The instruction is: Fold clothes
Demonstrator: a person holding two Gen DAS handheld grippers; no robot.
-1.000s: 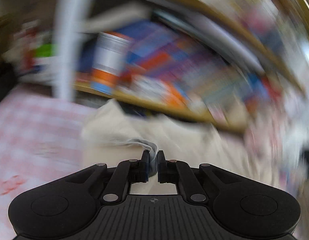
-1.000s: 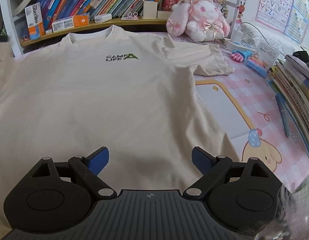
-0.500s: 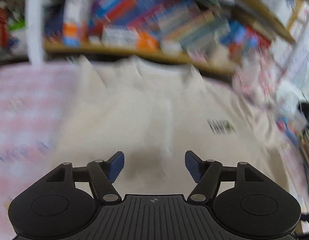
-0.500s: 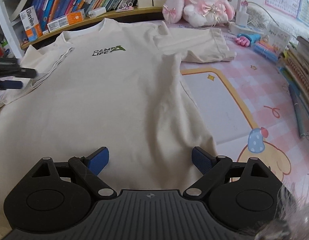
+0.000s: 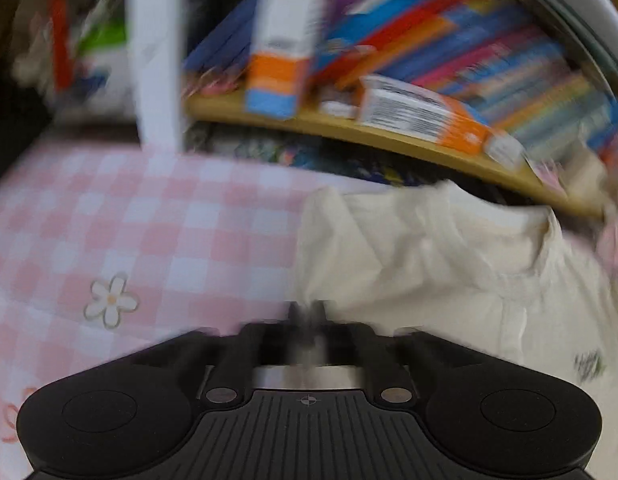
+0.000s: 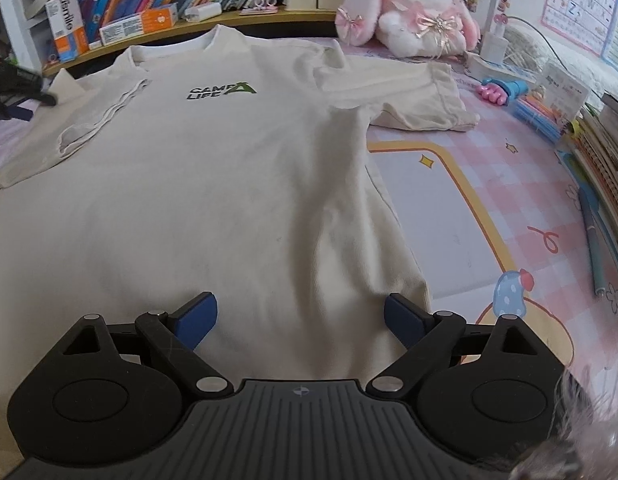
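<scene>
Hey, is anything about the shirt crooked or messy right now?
Mostly flat, print side up. The T-shirt has one sleeve spread out toward the plush bunny, while the other sleeve is folded in over the chest, so it looks lopsided. Nothing is spilled or torn.

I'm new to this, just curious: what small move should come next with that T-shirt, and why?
Probably the right gripper should close on the hem of the cream T-shirt: its jaws stand open over it, while the left gripper looks shut at the folded sleeve's edge, though blur hides the grip.

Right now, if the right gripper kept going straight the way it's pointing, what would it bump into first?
Most likely the cream T-shirt: the open right gripper points down at its lower body. Depth is hard to judge.
</scene>
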